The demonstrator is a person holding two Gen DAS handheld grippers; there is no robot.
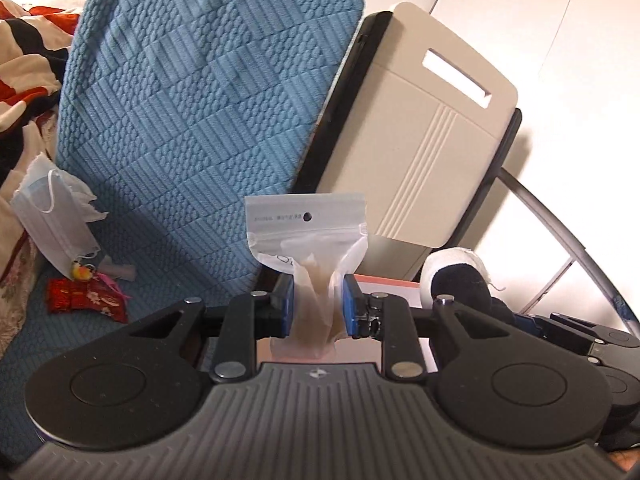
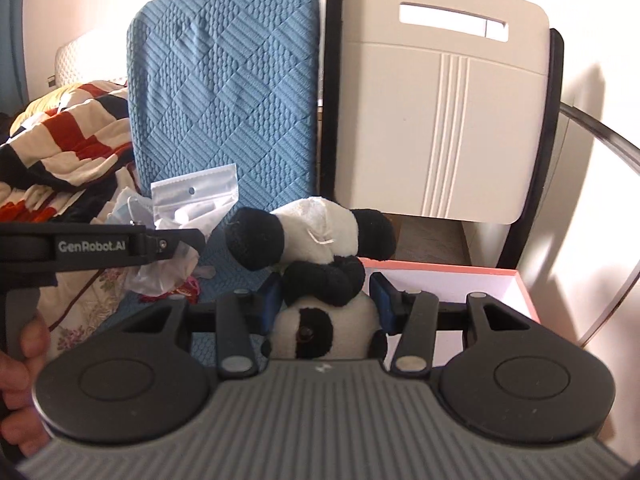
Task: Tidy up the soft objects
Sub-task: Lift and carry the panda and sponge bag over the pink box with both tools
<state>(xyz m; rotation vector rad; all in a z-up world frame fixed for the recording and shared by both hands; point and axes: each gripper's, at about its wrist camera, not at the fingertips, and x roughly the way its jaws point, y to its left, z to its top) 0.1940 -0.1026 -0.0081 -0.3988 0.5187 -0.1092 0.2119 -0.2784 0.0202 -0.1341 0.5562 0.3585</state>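
Between left fingers [image 1: 318,306], one pouch [image 1: 308,240]

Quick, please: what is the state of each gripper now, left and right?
Left gripper: closed on a small plastic bag.
Right gripper: closed on a panda toy, near the box.

- Your left tool [image 1: 318,304] pinches a clear plastic zip bag [image 1: 308,236] between its blue pads, bag standing upright.
- Behind it leans a blue quilted cushion [image 1: 200,100], beside a cream plastic board [image 1: 424,140].
- A pale blue face mask [image 1: 52,216] lies left.
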